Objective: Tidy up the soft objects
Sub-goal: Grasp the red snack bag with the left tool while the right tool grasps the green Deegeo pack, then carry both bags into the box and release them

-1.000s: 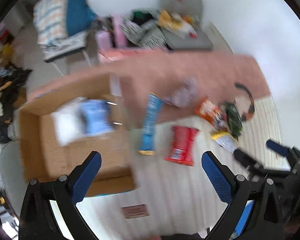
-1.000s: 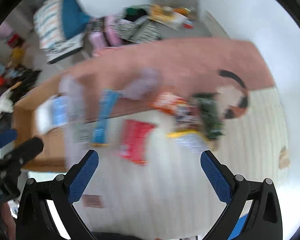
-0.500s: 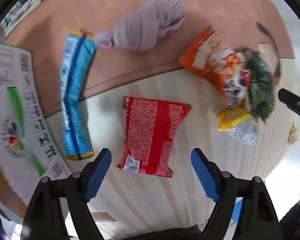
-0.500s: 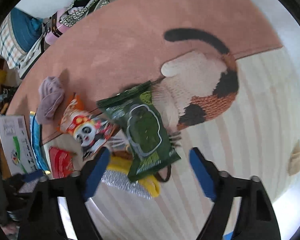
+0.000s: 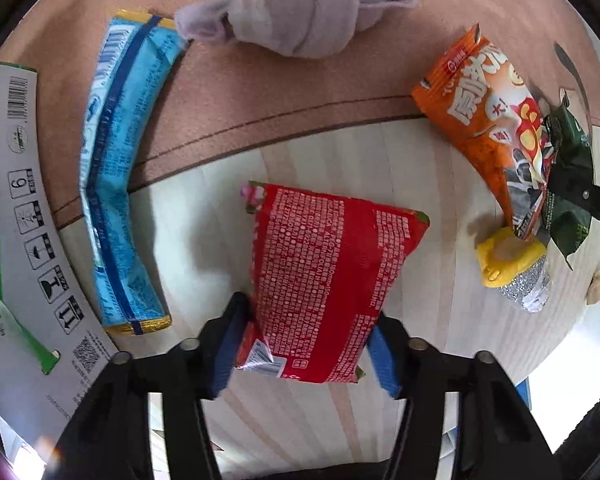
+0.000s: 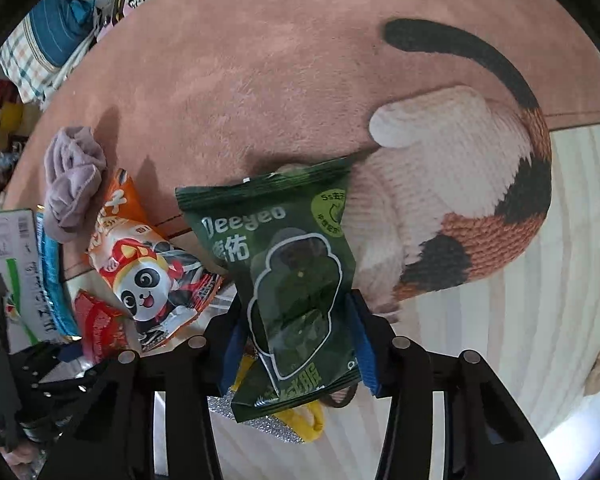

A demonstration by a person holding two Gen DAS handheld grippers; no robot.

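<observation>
The left gripper [image 5: 304, 346] holds the near end of the red packet [image 5: 324, 284] in its jaws; the right gripper [image 6: 296, 344] clamps the green packet [image 6: 288, 280].

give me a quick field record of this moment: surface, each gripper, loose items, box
surface: pink cat rug over pale wood floor
left gripper: shut on red packet
right gripper: shut on green packet
loose items: blue packet, orange panda packet, lilac cloth, yellow-and-silver packet
box: printed cardboard flap at left edge, beside the blue packet
</observation>
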